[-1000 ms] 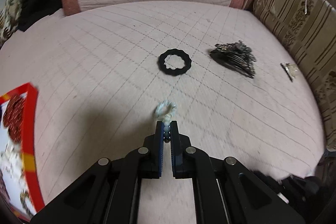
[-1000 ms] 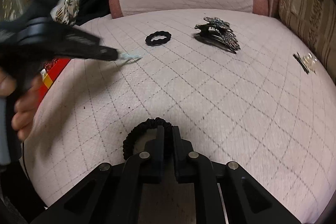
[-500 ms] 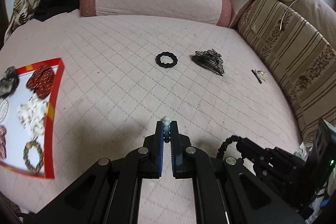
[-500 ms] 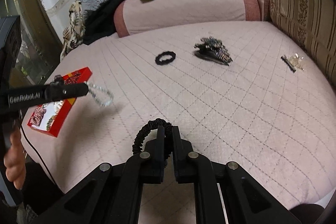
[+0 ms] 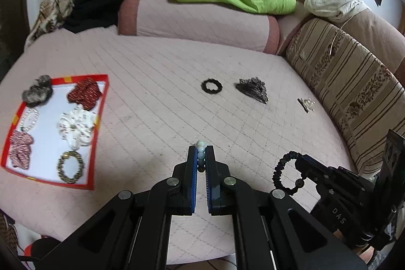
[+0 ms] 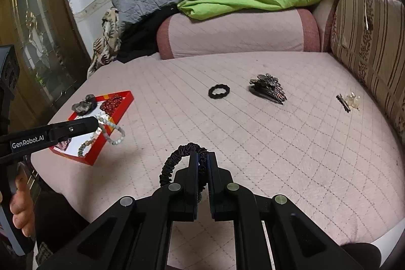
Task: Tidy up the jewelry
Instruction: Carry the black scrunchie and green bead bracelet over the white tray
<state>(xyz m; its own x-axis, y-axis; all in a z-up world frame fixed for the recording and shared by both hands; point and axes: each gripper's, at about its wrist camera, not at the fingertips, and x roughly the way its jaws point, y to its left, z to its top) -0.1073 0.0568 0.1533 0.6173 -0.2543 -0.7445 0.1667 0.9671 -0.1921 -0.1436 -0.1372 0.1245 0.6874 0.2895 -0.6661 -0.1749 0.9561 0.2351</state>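
Your left gripper (image 5: 201,156) is clamped on a pale green-white beaded bracelet (image 6: 112,130), dangling above the pink quilted mattress (image 6: 253,143) beside the red-rimmed shallow tray (image 5: 101,113); your right gripper (image 6: 202,163) pinches a black braided cord bracelet (image 6: 177,156), lifted too

On the quilted bed cover (image 5: 157,82), a tray (image 5: 100,133) sits at the left edge, holding several bracelets and hair ties. Mid-surface, a scrunchie (image 5: 211,86) lies just left of a hair claw (image 5: 253,90); a small clip (image 5: 305,104) lies further right, near the striped cushion (image 5: 354,82). A bolster (image 5: 192,17) lies behind.
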